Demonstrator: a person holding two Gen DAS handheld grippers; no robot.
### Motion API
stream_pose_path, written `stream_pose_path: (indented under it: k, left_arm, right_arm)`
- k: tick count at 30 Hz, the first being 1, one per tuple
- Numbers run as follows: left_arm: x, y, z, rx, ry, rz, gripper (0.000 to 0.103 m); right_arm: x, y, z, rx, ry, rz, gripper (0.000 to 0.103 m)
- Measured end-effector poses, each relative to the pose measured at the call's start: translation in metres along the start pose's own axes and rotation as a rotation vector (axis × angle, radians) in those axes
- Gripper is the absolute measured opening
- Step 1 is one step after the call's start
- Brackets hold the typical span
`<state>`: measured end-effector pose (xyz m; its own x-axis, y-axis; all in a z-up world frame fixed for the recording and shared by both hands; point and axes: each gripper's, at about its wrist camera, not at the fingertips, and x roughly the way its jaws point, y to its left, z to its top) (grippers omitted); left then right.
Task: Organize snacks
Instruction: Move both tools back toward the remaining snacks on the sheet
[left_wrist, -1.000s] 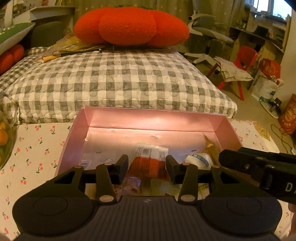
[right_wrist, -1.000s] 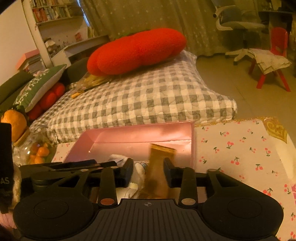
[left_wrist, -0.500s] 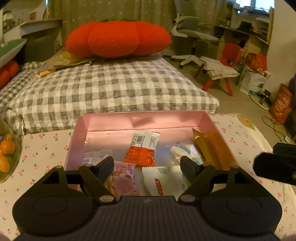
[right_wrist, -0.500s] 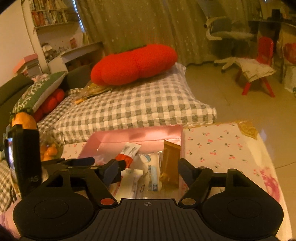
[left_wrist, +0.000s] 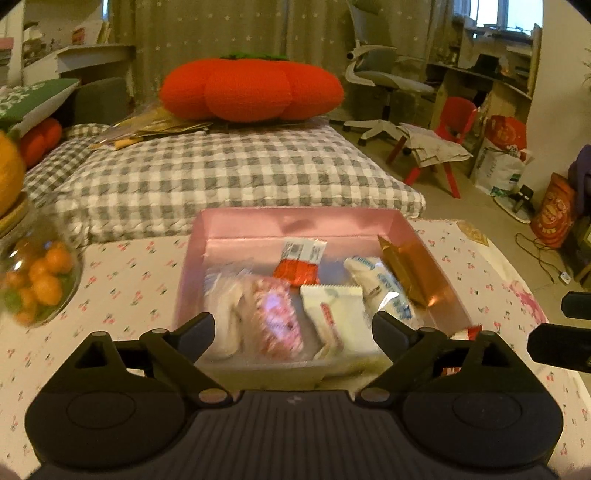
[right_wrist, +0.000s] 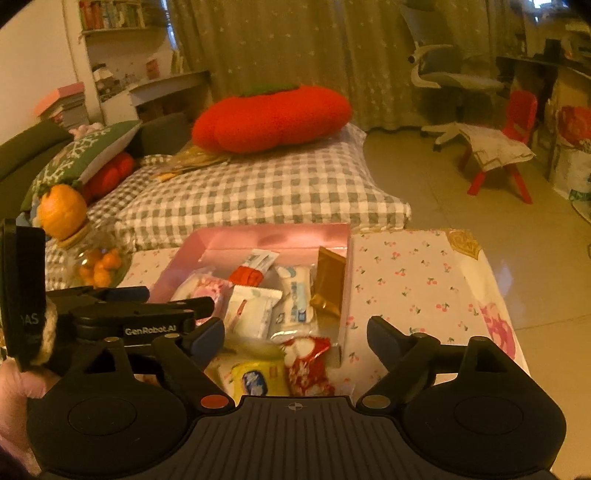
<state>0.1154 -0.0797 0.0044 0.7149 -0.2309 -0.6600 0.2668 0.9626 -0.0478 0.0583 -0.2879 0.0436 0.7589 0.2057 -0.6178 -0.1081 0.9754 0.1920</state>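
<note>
A pink box (left_wrist: 295, 221) (right_wrist: 258, 236) on the cherry-print tablecloth holds several snack packets: a red-and-white one (left_wrist: 300, 262), a white one (left_wrist: 332, 314), a pink one (left_wrist: 273, 314), a blue-and-white one (left_wrist: 384, 284) and a gold one (left_wrist: 402, 269) (right_wrist: 328, 277) against the right wall. My left gripper (left_wrist: 293, 332) is open and empty above the box's near edge. My right gripper (right_wrist: 295, 332) is open and empty, just in front of the box. Below it on the cloth lie a red packet (right_wrist: 308, 363) and a yellow packet (right_wrist: 255, 378).
A glass jar of small oranges (left_wrist: 33, 280) (right_wrist: 98, 264) stands left of the box. A grey checked cushion (left_wrist: 221, 173) with a red tomato pillow (left_wrist: 251, 88) lies behind the table. The table's right edge (right_wrist: 495, 295) drops to the floor.
Both grippers have opened, let go of the red-and-white and gold packets in the box, and pulled back and up. The box now looks smaller and farther.
</note>
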Motion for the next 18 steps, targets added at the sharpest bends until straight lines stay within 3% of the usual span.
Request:
stream_pose_path:
  k: [8, 18]
  left_arm:
    - [-0.023, 0.01, -0.017, -0.012, 0.005, 0.012, 0.098]
    - [-0.035, 0.01, -0.042, 0.009, 0.018, 0.014, 0.102]
  right_arm:
    - [-0.013, 0.01, -0.019, -0.011, -0.006, 0.003, 0.09]
    - [-0.022, -0.006, -0.037, 0.045, -0.038, -0.03, 0.095]
